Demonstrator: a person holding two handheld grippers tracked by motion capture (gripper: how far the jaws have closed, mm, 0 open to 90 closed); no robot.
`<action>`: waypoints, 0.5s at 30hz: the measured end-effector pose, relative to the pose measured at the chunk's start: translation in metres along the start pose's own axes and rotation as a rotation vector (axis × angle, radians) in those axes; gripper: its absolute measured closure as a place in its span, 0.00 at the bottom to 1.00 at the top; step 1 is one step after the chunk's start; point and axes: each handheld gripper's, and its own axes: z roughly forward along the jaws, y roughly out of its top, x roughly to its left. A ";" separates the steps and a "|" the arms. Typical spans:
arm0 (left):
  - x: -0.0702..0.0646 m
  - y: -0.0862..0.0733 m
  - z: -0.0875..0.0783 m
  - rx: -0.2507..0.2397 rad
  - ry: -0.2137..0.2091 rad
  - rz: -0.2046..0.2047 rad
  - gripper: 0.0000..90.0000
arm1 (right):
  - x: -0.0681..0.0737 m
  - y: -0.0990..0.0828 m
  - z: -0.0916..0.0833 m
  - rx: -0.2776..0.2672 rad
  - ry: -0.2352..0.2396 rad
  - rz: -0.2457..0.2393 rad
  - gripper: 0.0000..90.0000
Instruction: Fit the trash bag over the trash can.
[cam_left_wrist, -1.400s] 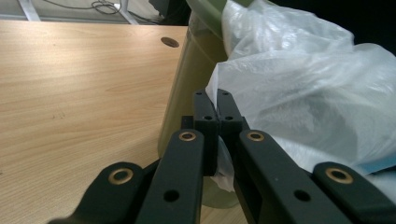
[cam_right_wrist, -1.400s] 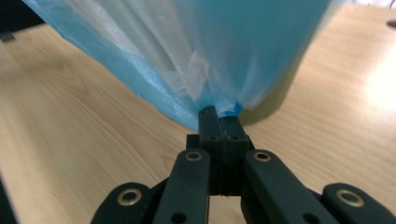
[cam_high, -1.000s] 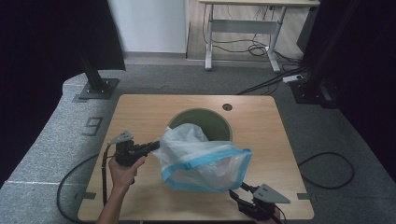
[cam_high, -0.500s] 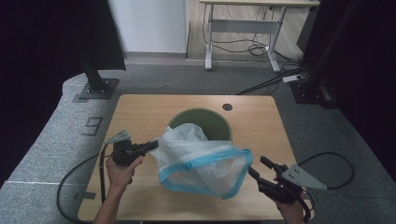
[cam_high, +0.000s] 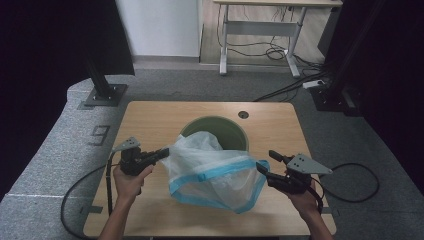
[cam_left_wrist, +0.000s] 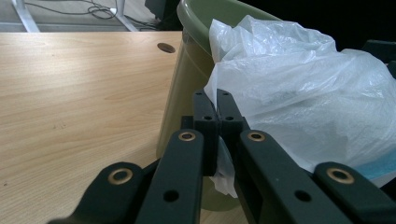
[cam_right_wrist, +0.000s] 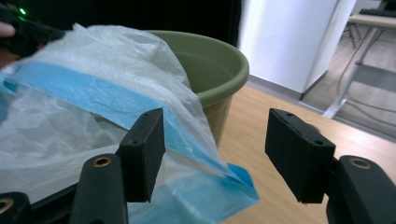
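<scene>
One sign can be read: a large pale figure 9 (cam_high: 101, 134) marked on the grey carpet (cam_high: 60, 150) just off the left edge of the counter (cam_high: 155, 120) (it could equally be a 6 seen from the other side). Nothing legible stands on the green tub (cam_high: 223, 129) or the plastic bag (cam_high: 215, 172).
</scene>
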 end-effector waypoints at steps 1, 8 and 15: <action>0.000 0.000 0.000 -0.001 0.001 0.001 0.99 | 0.000 0.000 0.000 0.006 -0.005 -0.009 0.41; -0.001 0.001 -0.001 0.002 0.003 0.001 0.99 | 0.002 -0.013 0.010 0.047 0.023 -0.006 0.41; 0.001 0.004 0.002 0.015 0.010 0.000 0.99 | 0.001 -0.027 0.026 0.082 0.045 -0.015 0.50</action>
